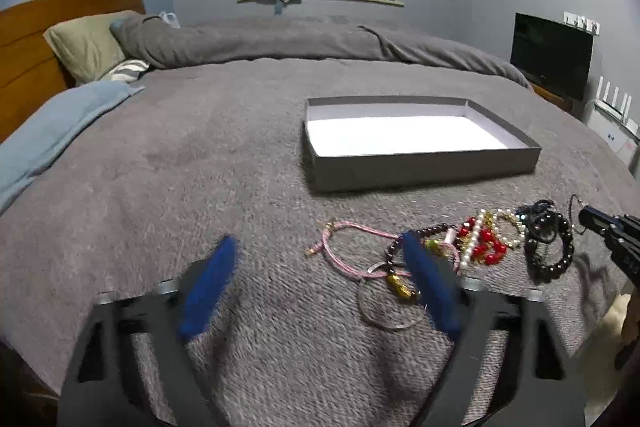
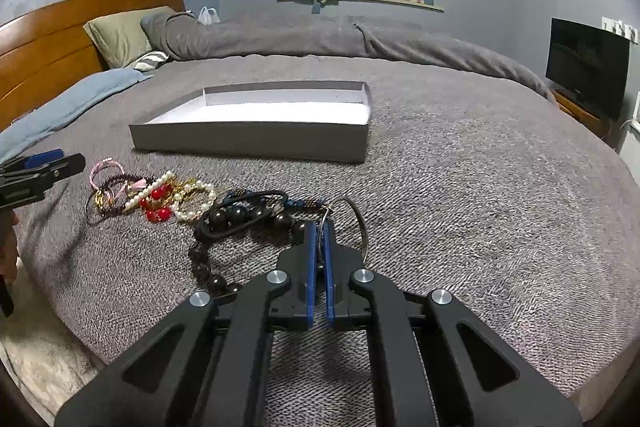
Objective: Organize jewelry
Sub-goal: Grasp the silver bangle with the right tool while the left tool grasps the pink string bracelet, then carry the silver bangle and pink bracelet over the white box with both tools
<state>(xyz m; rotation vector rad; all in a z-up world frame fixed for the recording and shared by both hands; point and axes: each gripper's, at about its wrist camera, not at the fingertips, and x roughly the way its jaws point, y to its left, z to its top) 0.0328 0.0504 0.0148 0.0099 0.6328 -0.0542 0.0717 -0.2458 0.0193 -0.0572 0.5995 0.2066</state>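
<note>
A heap of jewelry lies on the grey bedspread: a pink cord bracelet [image 1: 344, 247] [image 2: 106, 167], a pearl bracelet [image 1: 476, 239] [image 2: 192, 203], red beads [image 1: 488, 247] [image 2: 156, 203], a dark bead bracelet [image 1: 548, 247] [image 2: 236, 215] and a thin bangle [image 1: 384, 307]. Beyond it stands a shallow grey box [image 1: 424, 167] [image 2: 248, 143], white inside and bare. My left gripper [image 1: 320, 239] [image 2: 64, 161] hovers open at the heap's left end, with the pink cord below its gap and untouched. My right gripper [image 2: 319, 227] [image 1: 586, 217] is shut on a thin silver hoop [image 2: 362, 223] at the heap's right end.
A rolled grey duvet [image 1: 320, 39] and pillows [image 1: 88, 47] lie at the far side by the wooden headboard [image 2: 60, 39]. A dark screen [image 2: 588, 67] stands to the right of the bed. The bed's near edge runs just below both grippers.
</note>
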